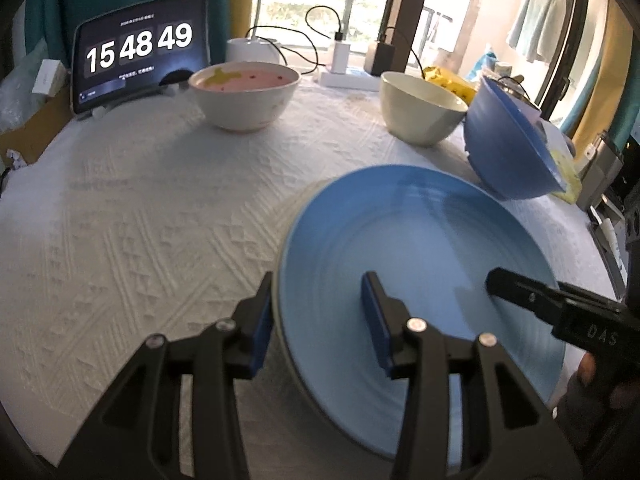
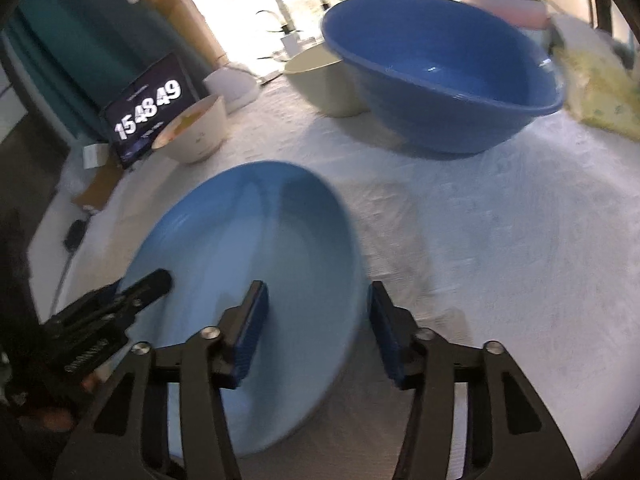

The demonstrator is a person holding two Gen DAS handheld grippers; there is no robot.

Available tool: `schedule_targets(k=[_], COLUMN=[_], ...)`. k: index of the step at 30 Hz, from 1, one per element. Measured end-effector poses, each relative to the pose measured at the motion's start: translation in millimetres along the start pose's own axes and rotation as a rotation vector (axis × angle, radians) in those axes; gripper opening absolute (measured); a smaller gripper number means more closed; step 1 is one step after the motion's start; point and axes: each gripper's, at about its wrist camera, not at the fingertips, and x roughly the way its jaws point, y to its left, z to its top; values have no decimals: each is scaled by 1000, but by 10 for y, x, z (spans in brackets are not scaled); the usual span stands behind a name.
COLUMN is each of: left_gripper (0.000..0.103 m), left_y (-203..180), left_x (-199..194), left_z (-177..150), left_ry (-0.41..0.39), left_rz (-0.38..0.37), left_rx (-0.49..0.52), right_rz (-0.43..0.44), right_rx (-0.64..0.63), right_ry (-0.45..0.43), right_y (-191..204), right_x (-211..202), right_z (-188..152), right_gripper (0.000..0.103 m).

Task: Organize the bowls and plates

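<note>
The light blue plate [image 1: 420,248] lies face up on the white tablecloth [image 1: 140,220], round (no long axis). Left gripper [image 1: 320,316] and right gripper [image 2: 316,320] each straddle its rim, grip uncertain. Beyond: dark blue bowl [image 2: 440,76], cream bowl [image 1: 420,108], pink-lined bowl [image 1: 244,94]

Probably home: tablecloth [image 1: 140,220], hanging towel [image 1: 534,20]

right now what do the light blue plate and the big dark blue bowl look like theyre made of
Light blue plate: looks like glazed ceramic, with a smooth satin sheen and faint concentric ridges; the pale rim underside suggests stoneware.
Dark blue bowl: glossy, with a sharp glint on the inside; a thin rolled rim hints at plastic or melamine, but glazed ceramic is possible.
</note>
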Motion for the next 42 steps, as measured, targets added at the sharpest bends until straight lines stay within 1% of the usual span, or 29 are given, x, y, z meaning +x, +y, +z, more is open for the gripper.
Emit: schedule_targets(k=[14, 21, 33, 42], left_gripper=[42, 42, 42, 42], left_y=[26, 66, 253, 494], left_x=[-33, -78, -177, -208], left_z=[12, 38, 158, 250], left_ry=[7, -4, -33, -50], left_rz=[0, 8, 14, 31], left_rx=[-5, -13, -46, -80], right_rz=[-45, -48, -39, -27], right_rx=[-9, -15, -54, -97], right_ry=[-26, -31, -44, -40], right_y=[105, 166, 347, 545], right_x=[-35, -23, 36, 143], right_z=[-15, 17, 165, 286], right_gripper=[51, 51, 51, 51])
